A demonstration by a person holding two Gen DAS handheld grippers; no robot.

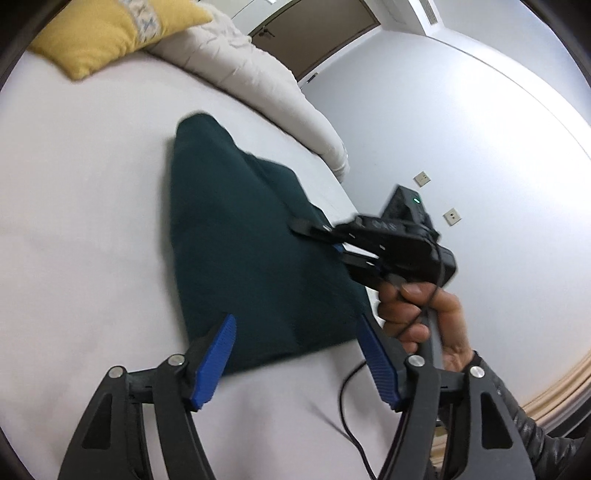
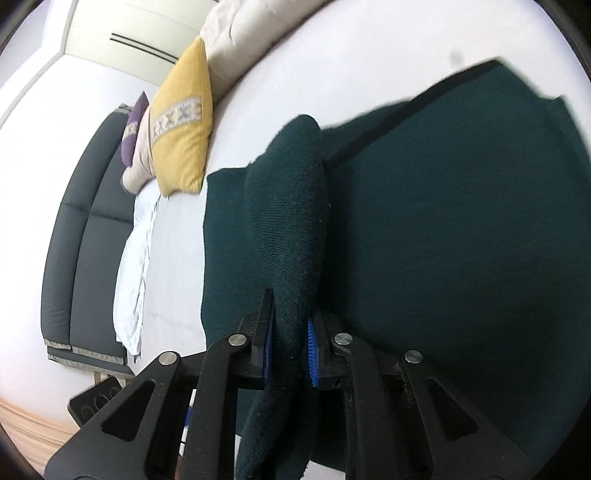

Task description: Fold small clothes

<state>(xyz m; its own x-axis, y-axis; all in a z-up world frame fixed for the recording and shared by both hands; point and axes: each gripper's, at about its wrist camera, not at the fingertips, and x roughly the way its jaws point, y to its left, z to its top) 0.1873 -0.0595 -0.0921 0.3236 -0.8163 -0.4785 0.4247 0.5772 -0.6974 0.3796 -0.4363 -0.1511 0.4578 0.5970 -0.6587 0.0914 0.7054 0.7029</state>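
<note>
A dark green knitted garment (image 1: 243,243) lies on the white bed (image 1: 85,221). My left gripper (image 1: 297,325) is open, its blue pads on either side of the garment's near corner, holding nothing. My right gripper (image 1: 334,242) reaches onto the garment's right edge in the left wrist view. In the right wrist view my right gripper (image 2: 290,328) is shut on a bunched fold of the garment (image 2: 288,206), and the rest of the garment (image 2: 461,229) spreads flat to the right.
A yellow cushion (image 1: 107,33) and a cream duvet (image 1: 258,74) lie at the far end of the bed. A purple cushion (image 2: 133,129) and a dark sofa (image 2: 85,236) stand beyond the bed. A black cable (image 1: 351,413) hangs over the bed edge.
</note>
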